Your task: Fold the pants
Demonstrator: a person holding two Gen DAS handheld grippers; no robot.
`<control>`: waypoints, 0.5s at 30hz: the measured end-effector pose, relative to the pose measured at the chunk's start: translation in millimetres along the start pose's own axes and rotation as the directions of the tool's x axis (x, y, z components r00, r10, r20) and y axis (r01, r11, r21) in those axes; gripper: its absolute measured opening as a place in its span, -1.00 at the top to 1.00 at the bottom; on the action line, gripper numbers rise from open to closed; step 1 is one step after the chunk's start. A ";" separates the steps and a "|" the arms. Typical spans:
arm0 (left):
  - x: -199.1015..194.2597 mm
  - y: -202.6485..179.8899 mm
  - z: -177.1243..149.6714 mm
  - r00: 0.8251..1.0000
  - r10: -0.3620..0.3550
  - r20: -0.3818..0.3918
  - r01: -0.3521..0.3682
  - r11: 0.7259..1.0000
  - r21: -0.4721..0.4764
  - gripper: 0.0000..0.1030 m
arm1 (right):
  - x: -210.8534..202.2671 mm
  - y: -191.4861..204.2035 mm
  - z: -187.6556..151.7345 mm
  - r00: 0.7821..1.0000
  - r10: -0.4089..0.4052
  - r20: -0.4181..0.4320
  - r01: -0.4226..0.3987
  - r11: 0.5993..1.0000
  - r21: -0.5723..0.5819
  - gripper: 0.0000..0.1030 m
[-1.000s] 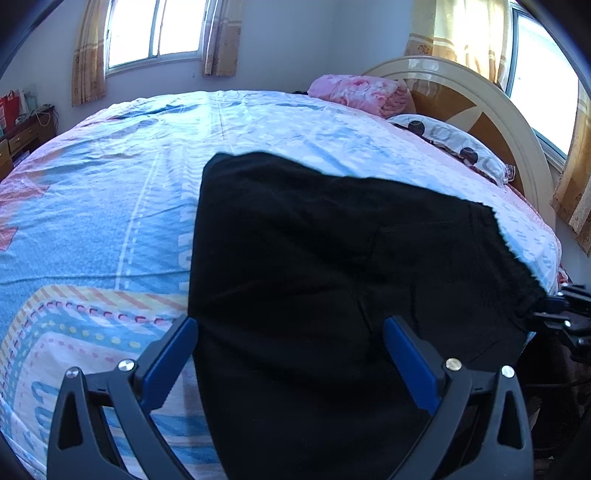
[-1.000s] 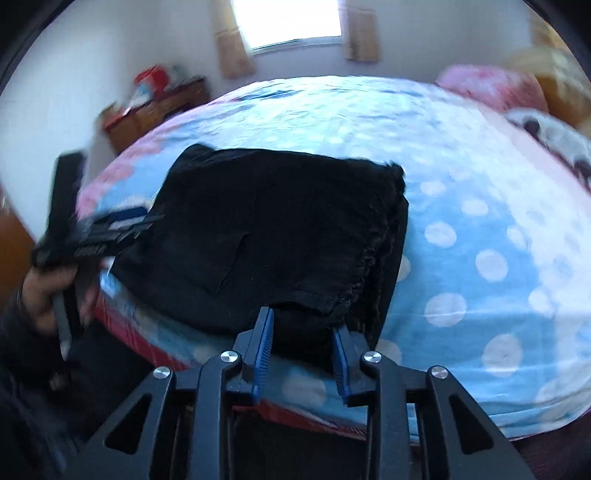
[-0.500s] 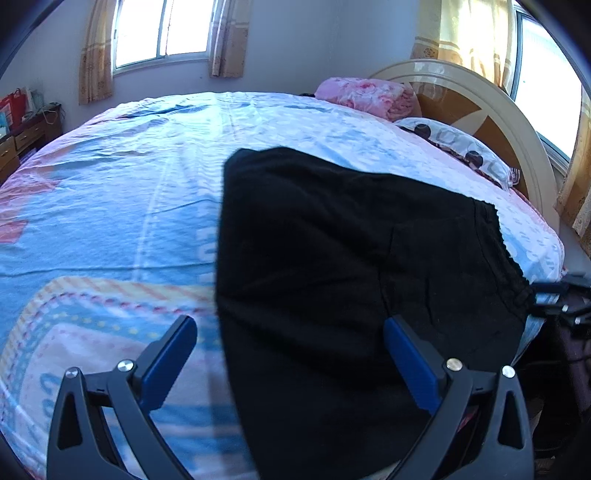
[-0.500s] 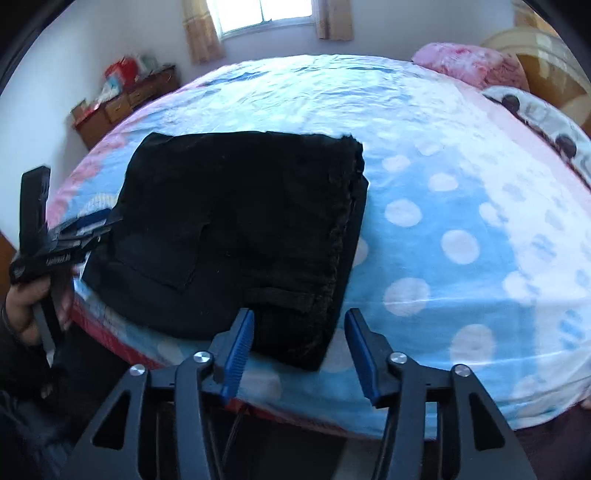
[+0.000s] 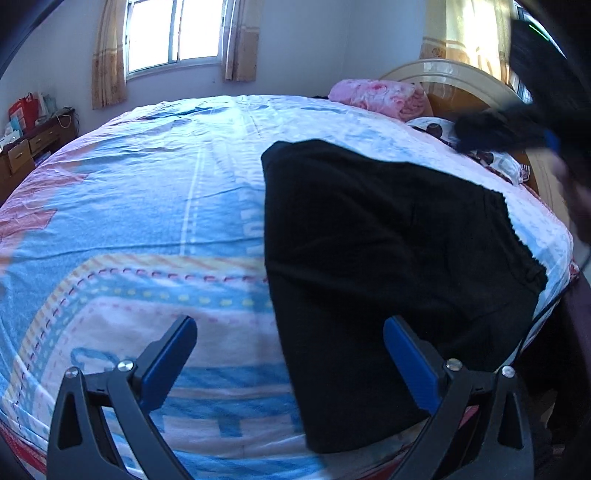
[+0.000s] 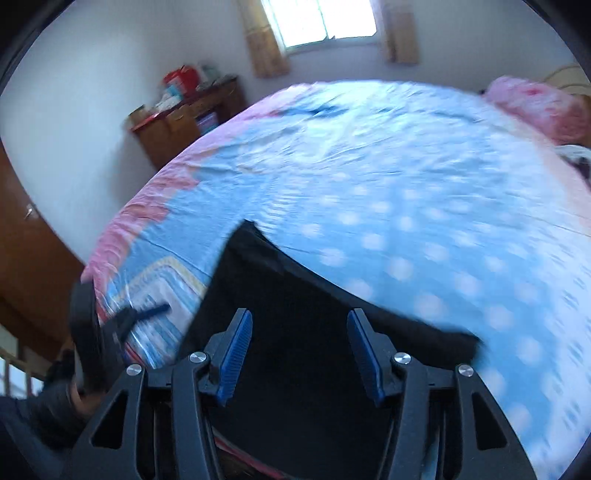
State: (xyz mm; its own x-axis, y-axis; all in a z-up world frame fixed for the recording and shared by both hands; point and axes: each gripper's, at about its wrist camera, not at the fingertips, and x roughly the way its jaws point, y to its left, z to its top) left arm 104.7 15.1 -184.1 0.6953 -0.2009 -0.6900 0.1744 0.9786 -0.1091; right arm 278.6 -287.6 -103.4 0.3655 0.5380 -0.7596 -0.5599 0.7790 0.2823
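My black pants (image 5: 388, 258) look like matt, soft cloth; the bedsheet (image 5: 147, 206) is smooth printed cotton, the headboard (image 5: 454, 79) glossy wood

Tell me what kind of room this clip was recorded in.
A home bedroom, almost certainly. The black pants lie on a large bed with a patterned sheet, a curved headboard and pillow at its far end, a curtained window behind, and a wooden dresser by the wall.
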 end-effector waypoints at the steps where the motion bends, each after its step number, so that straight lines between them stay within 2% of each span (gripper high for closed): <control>1: 1.8 1.1 -1.2 1.000 -0.005 -0.005 0.005 1.000 -0.006 -1.00 | 18.1 4.6 15.9 0.999 0.027 -0.036 -0.028 1.000 -0.013 -0.08; 3: 5.6 4.2 -3.0 1.000 -0.020 -0.013 0.019 1.000 -0.019 -1.00 | 49.9 13.8 44.2 0.997 0.024 -0.071 -0.026 0.999 -0.030 -0.08; 6: 8.7 7.0 -2.9 0.999 -0.034 -0.017 0.034 0.999 -0.027 -1.00 | 82.4 28.8 68.1 0.992 0.049 -0.118 -0.052 0.998 -0.027 -0.08; 8: 9.8 9.4 -3.6 0.999 -0.046 -0.020 0.045 0.998 -0.038 -1.00 | 109.6 32.4 79.8 0.981 0.080 -0.177 -0.085 0.996 -0.020 -0.08; 9: 10.2 10.7 -3.9 0.999 -0.049 -0.016 0.049 0.998 -0.039 -1.00 | 120.9 33.5 82.9 0.973 0.108 -0.206 -0.112 0.994 -0.008 -0.08; 11: 11.0 10.9 -4.0 0.999 -0.048 -0.011 0.048 0.998 -0.029 -1.00 | 146.2 40.8 81.6 0.938 0.164 -0.306 -0.170 0.985 0.008 -0.08; 12: 11.3 10.8 -3.8 0.999 -0.047 -0.009 0.047 0.999 -0.024 -1.00 | 155.9 44.0 80.2 0.933 0.144 -0.330 -0.153 0.988 -0.003 -0.01; 13: 11.7 10.9 -3.7 0.999 -0.046 -0.007 0.046 0.999 -0.021 -1.00 | 161.6 46.4 79.6 0.935 0.119 -0.334 -0.135 0.991 -0.025 0.48; 14: 11.9 11.5 -3.7 0.999 -0.046 -0.005 0.046 0.999 -0.022 -1.00 | 164.5 49.8 78.5 0.936 0.104 -0.337 -0.126 0.991 -0.043 0.61; 15: 12.5 11.3 -3.9 0.999 -0.044 -0.002 0.044 0.999 -0.023 -1.00 | 164.3 52.9 78.5 0.941 0.097 -0.323 -0.122 0.991 -0.059 0.62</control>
State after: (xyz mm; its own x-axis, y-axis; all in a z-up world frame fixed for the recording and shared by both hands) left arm 112.7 23.8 -196.7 0.6853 -0.2440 -0.6862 0.1889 0.9695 -0.1561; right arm 367.5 -132.7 -167.3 0.0494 0.4778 -0.8771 -0.6431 0.6871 0.3381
